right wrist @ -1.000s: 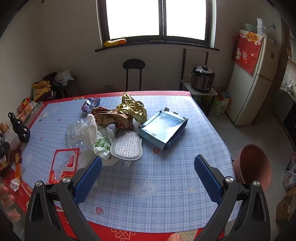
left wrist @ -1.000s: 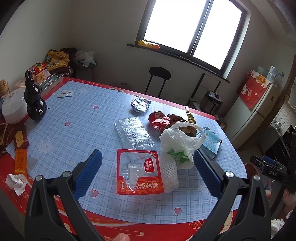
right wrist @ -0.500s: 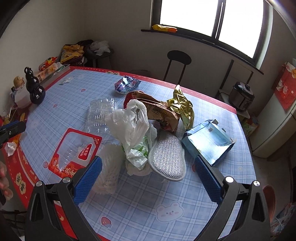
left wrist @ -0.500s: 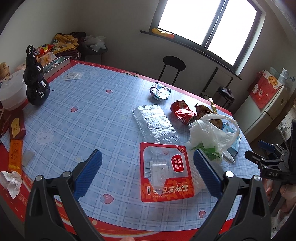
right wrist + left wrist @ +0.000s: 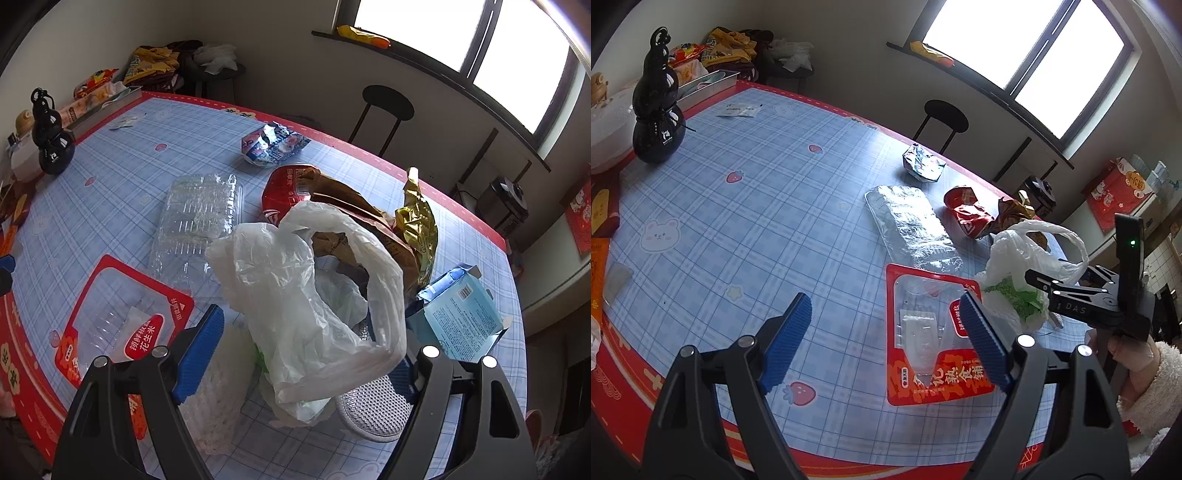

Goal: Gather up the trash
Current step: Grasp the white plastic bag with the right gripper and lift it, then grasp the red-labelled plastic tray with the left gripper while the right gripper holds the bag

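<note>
Across the blue checked tablecloth [image 5: 746, 206] the trash lies clustered toward its right half. Biggest is the crinkly white plastic bag [image 5: 306, 295], standing between the closing jaws of the right gripper [image 5: 303, 347], pads not yet pressing; I'd pinch its bunched film, not the slack loop handle. Next comes the ribbed clear tray [image 5: 910, 225], then the glossy red-edged blister pack [image 5: 932, 332] (flat, hard to lift) beneath the closing, empty left gripper [image 5: 886, 332].
</note>
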Action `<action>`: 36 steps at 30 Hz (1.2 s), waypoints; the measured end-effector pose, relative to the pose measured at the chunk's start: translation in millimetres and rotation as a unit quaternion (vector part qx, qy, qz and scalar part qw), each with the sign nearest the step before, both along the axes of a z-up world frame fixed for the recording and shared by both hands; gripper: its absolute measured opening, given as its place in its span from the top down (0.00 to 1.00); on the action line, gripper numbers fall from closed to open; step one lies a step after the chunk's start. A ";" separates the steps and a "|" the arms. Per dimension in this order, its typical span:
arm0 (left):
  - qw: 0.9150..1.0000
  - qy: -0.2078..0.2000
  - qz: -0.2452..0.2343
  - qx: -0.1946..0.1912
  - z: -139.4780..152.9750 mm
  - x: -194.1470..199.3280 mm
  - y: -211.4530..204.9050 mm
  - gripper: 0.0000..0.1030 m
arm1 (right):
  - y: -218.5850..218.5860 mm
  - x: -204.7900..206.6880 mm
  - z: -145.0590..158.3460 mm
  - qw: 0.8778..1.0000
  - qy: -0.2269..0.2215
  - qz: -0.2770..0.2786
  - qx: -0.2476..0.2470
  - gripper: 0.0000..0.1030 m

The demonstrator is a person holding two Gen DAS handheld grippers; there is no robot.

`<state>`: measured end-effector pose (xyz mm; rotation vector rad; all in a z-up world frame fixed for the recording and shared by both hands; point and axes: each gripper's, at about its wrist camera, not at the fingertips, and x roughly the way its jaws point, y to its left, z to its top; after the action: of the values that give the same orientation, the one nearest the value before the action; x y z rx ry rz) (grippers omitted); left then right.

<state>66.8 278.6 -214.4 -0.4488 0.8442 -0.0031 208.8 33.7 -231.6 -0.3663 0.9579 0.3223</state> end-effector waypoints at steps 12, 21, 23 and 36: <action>1.000 0.013 -0.003 0.012 -7.3 -3.8 -2.1 0.21 | -6.8 -5.4 -20.5 0.999 0.044 0.001 0.005 0.74; 0.999 0.014 -0.023 0.039 4.5 1.6 -13.7 0.25 | -18.6 -28.9 11.2 0.997 0.026 0.002 0.074 0.84; 0.999 0.013 -0.025 0.030 7.7 2.3 -14.0 0.25 | -21.0 -34.2 20.2 0.996 0.020 0.003 0.092 0.84; 0.998 0.044 -0.036 0.033 -4.8 3.8 -24.8 0.38 | -83.8 -93.5 82.9 0.983 -0.061 -0.033 0.171 0.85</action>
<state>70.6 253.8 -219.2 -0.3594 0.9447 -0.0219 115.3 -50.1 -148.7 -0.0399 0.7758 0.3919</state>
